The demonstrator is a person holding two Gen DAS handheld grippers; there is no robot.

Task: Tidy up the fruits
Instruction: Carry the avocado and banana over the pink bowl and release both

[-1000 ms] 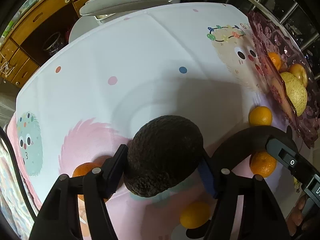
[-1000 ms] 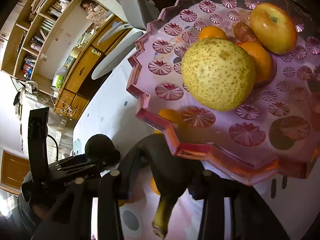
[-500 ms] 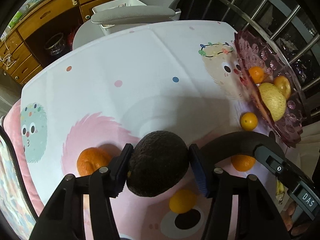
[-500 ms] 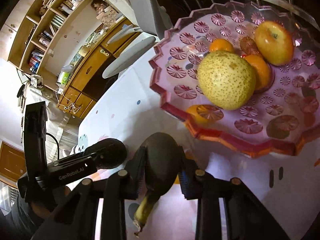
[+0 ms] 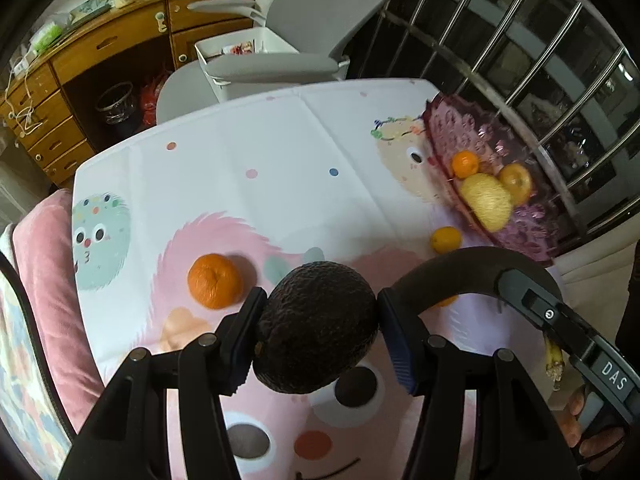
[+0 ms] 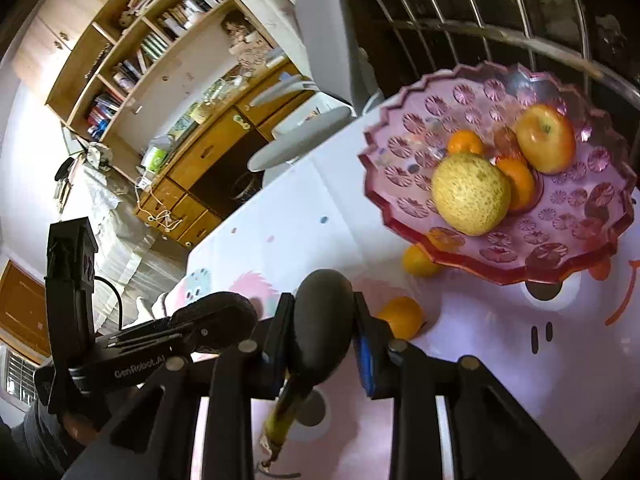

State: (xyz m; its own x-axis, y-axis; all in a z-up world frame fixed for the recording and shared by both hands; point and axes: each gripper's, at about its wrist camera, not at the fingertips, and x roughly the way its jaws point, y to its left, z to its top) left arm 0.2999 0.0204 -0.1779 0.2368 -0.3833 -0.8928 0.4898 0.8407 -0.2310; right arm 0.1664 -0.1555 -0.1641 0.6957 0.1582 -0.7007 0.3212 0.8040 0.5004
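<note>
Avocado (image 5: 316,328): dark, pebbled skin, clamped between the left gripper's fingers above the table. Banana (image 6: 320,328): blackened, stem end down, pinched in the right gripper. Pink glass bowl (image 6: 400,208): holds pale melon (image 6: 470,194), apple (image 6: 546,138), oranges; loose oranges (image 5: 215,286) on the cloth.

"DAS" on right claw's handle (image 5: 612,372); "GenRobot.AI" on left (image 6: 138,372).

Even, bright indoor light; strong fisheye bending and dark vignette at edges; bowl (image 5: 516,216) at right slightly motion-blurred.
</note>
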